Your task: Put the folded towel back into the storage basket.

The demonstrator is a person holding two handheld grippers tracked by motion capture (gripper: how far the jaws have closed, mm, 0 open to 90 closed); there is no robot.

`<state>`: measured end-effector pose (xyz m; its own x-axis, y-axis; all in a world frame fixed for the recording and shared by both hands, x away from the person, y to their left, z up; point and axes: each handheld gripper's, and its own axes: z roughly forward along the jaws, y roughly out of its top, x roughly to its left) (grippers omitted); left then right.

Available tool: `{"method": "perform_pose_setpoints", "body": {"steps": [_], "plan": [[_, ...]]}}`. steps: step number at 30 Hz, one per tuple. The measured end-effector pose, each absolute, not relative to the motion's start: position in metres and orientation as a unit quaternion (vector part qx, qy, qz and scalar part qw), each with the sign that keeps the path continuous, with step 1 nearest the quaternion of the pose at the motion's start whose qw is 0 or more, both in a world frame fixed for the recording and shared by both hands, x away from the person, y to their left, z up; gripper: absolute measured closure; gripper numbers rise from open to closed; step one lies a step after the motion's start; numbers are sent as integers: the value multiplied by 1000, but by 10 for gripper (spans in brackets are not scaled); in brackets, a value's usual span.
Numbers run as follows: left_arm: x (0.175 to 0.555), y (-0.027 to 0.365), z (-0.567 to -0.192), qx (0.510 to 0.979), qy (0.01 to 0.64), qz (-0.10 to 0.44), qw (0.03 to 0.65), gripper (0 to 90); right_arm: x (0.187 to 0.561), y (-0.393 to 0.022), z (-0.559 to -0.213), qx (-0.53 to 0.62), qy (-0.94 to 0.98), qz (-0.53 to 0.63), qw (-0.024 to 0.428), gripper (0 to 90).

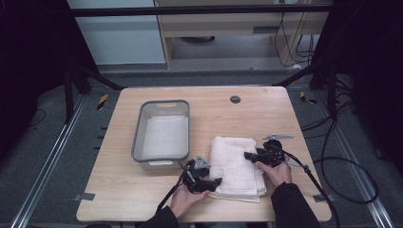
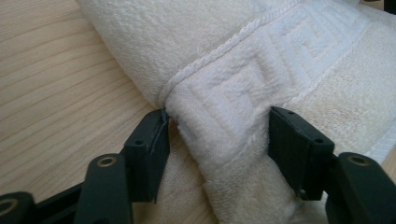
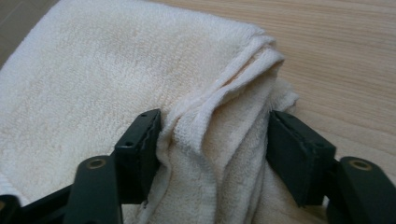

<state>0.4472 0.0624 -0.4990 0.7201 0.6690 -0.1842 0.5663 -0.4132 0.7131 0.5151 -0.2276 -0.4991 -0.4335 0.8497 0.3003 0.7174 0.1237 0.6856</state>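
A folded white towel (image 1: pixel 235 164) lies on the wooden table (image 1: pixel 266 114), near the front edge. My left gripper (image 1: pixel 216 182) comes in at the towel's near left corner. In the left gripper view the patterned towel hem (image 2: pixel 243 60) is bunched into a ridge between the two black jaws, and my left gripper (image 2: pixel 218 116) presses on it from both sides. My right gripper (image 1: pixel 248 156) is at the towel's right edge. There the layered towel edge (image 3: pixel 93 70) is gathered into a raised fold, with my right gripper (image 3: pixel 213 116) closed against it.
A grey plastic basin (image 1: pixel 138 133) with a pale lining stands left of the towel, close to my left gripper. A small dark round fitting (image 1: pixel 235 99) sits in the tabletop at the back. Cables (image 1: pixel 332 161) trail off the table's right side.
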Motion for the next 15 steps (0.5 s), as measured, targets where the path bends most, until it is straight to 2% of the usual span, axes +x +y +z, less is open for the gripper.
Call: {"method": "perform_pose_setpoints", "body": {"steps": [2, 3, 5, 15], "plan": [[447, 62, -499, 838, 368, 60, 399, 407, 515, -227, -499, 527, 744, 403, 78, 420], [446, 61, -499, 839, 364, 59, 400, 438, 515, -227, -499, 528, 743, 405, 70, 467], [446, 60, -498, 842, 360, 59, 398, 464, 515, -227, -499, 530, 741, 409, 61, 506], [444, 56, -498, 842, 359, 40, 402, 594, 515, -227, -496, 530, 738, 415, 44, 637]]}}
